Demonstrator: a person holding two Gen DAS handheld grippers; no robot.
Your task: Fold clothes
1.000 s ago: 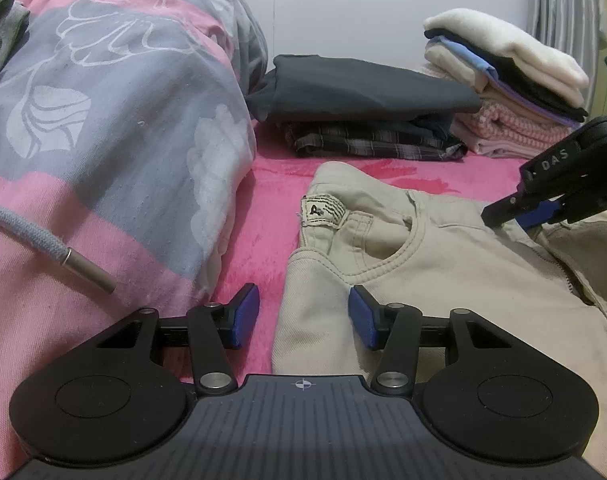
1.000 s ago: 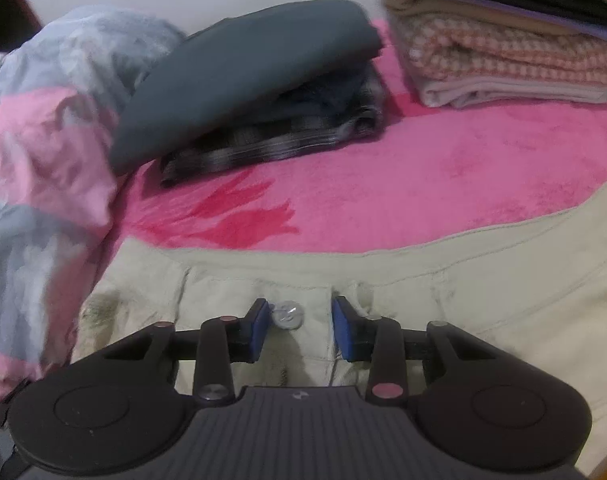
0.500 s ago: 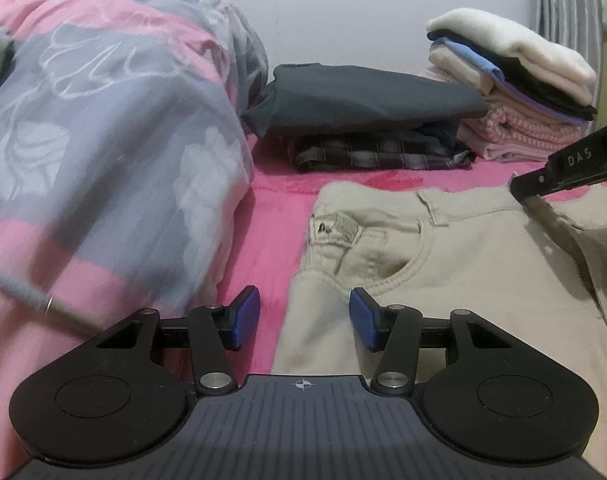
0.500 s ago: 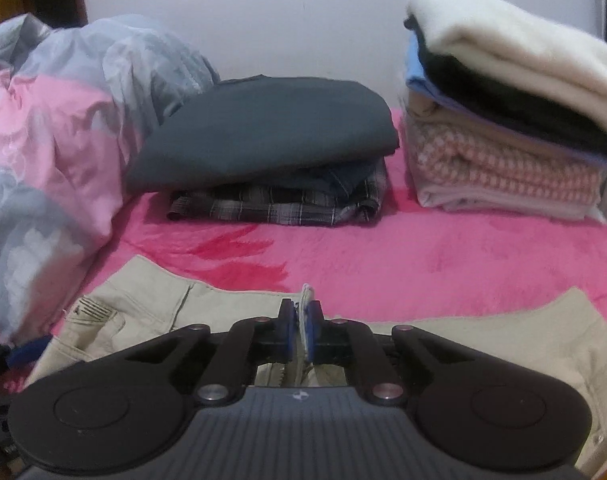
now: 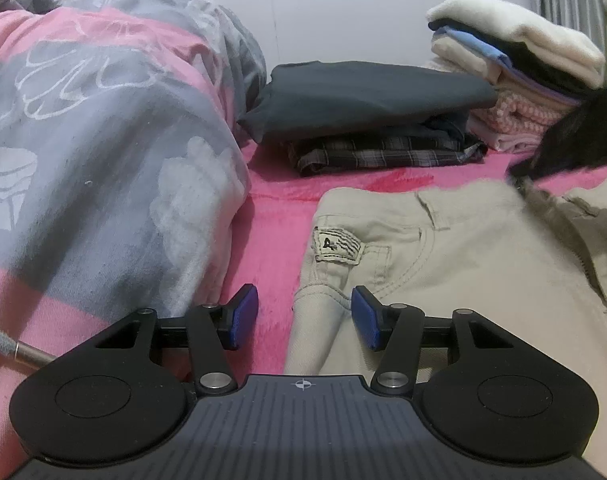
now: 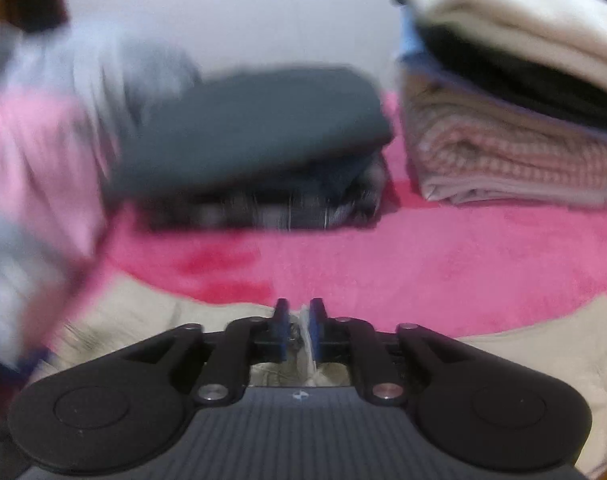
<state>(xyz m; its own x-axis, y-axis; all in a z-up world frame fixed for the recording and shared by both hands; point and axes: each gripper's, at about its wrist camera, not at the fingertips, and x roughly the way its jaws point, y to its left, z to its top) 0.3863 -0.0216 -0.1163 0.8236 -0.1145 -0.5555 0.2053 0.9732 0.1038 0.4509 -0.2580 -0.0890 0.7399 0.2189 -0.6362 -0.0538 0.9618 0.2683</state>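
Note:
Beige trousers (image 5: 455, 256) lie flat on the pink bed cover (image 5: 271, 220), waistband toward the wall, a small label near the left pocket. My left gripper (image 5: 303, 316) is open and empty, low over the trousers' left edge. My right gripper (image 6: 299, 328) is shut on the trousers' waistband (image 6: 305, 328), a fold of beige cloth pinched between its blue pads; it shows as a dark blur (image 5: 575, 136) in the left wrist view. The right wrist view is blurred by motion.
A rumpled pink and grey quilt (image 5: 103, 140) fills the left. A dark folded stack (image 5: 363, 120) lies by the wall, also in the right wrist view (image 6: 255, 136). A taller folded stack (image 5: 511, 64) stands at the right. A grey drawcord tip (image 5: 27, 354) lies near me.
My right gripper closed on the waistband and is moving with it, blurring its view. My left gripper stayed open and shifted slightly along the trousers' left edge.

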